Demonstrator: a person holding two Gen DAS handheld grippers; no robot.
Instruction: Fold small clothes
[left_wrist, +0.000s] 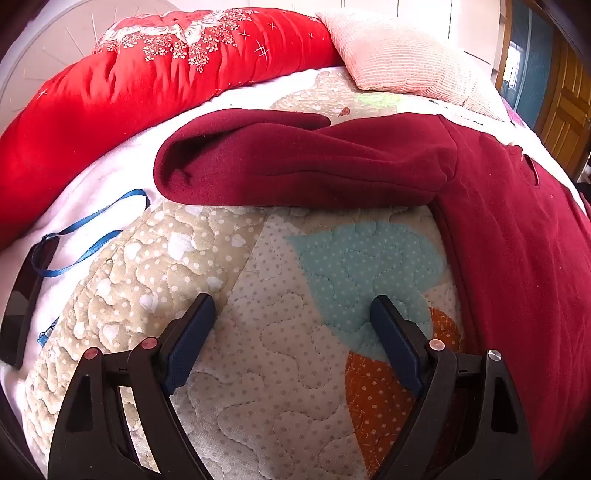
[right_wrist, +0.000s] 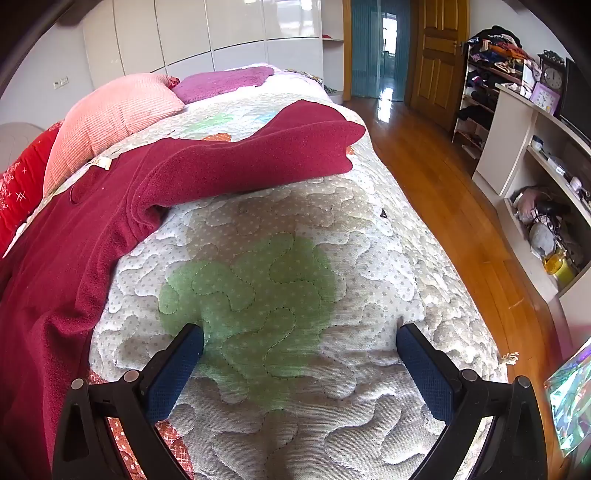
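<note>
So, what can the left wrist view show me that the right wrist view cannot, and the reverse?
Only the left wrist view shows the blue strap and the black device at the bed's edge, and the left gripper, open above bare quilt.

Only the right wrist view shows the wooden floor, the door, the shelves and the right gripper, also open.

Both show the dark red garment with sleeves spread, the pink pillow and the quilt.

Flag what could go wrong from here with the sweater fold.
1. The right sleeve ends near the quilt's edge by the floor; a loose pull might drag it off.
2. The blue strap lies beside the left sleeve and could snag.
3. Both hand-held grippers, left and right, are open and empty.
</note>
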